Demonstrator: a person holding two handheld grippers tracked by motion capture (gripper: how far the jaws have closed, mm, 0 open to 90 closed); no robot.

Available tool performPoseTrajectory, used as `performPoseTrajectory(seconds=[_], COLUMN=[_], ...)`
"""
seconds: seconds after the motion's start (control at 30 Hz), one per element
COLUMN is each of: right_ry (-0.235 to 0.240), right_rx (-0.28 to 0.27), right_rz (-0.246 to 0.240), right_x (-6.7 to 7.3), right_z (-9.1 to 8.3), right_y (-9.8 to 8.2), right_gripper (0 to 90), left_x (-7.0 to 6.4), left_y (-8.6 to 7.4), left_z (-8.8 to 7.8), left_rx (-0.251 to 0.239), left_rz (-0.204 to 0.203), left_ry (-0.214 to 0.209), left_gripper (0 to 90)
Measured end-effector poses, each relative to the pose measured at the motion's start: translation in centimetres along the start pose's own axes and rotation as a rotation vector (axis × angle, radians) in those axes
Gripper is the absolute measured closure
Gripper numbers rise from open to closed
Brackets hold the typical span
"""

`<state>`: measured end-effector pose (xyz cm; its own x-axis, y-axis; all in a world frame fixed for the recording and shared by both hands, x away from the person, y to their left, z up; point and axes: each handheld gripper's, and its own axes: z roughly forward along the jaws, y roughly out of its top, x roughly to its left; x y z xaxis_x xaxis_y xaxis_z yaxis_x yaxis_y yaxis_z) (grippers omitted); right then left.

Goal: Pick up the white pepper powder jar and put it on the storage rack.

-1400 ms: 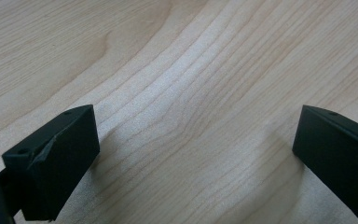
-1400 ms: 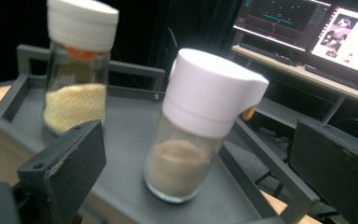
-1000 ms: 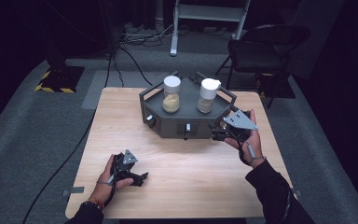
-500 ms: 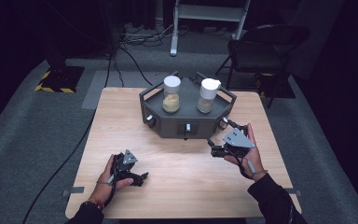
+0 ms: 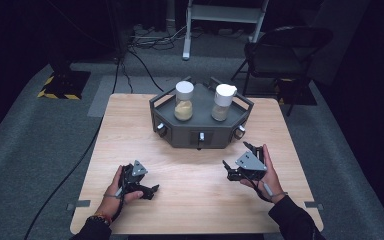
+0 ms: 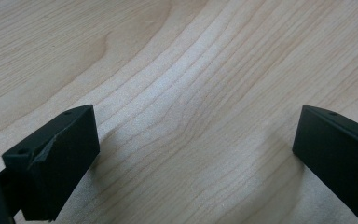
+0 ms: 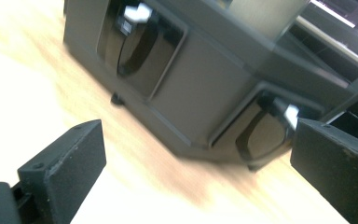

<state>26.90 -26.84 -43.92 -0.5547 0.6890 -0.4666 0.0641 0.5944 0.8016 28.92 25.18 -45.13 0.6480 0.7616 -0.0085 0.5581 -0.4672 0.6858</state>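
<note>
Two clear cylindrical jars stand upright on a dark grey six-sided metal tray [image 5: 172,136] at the far middle of the pale wooden table [image 5: 190,200]. The left jar with the flat white lid [image 5: 184,100] holds a tan powder; the right jar with the white spouted lid [image 5: 222,101] holds a greyer fill. Small knobs [image 5: 200,138] sit in recesses along the tray's front wall.

The right gripper [image 5: 239,161] is held above the table just in front of the tray's right front corner, its jaws wide apart with nothing between them. In the right gripper view the same gripper [image 7: 193,172] faces that corner of the tray [image 7: 200,98], blurred, with two recessed knobs in sight.

The left gripper [image 5: 150,189] rests low on the near left part of the table, well apart from the tray. In the left gripper view its jaws [image 6: 191,158] stand wide open over bare wood grain [image 6: 177,70], holding nothing.
</note>
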Motion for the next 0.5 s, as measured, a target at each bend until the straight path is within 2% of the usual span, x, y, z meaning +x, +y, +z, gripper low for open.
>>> performPoseTrajectory(seconds=[0.07,0.2,0.5], right_ry=[-0.001,0.017,0.027], right_rx=[0.020,0.060,0.163], right_rz=[-0.017,-0.020,0.009], right_x=[0.3,0.4,0.3], right_z=[0.0,-0.2,-0.9], right_y=[-0.4,-1.3,-2.9], right_gripper=[3.0,3.0,3.0], left_x=[0.0,0.0,0.0], left_y=[0.0,0.0,0.0], left_z=[0.0,0.0,0.0], left_rx=[0.000,0.000,0.000], left_rz=[0.000,0.000,0.001], left_ry=[0.000,0.000,-0.001], left_gripper=[0.0,0.0,0.0])
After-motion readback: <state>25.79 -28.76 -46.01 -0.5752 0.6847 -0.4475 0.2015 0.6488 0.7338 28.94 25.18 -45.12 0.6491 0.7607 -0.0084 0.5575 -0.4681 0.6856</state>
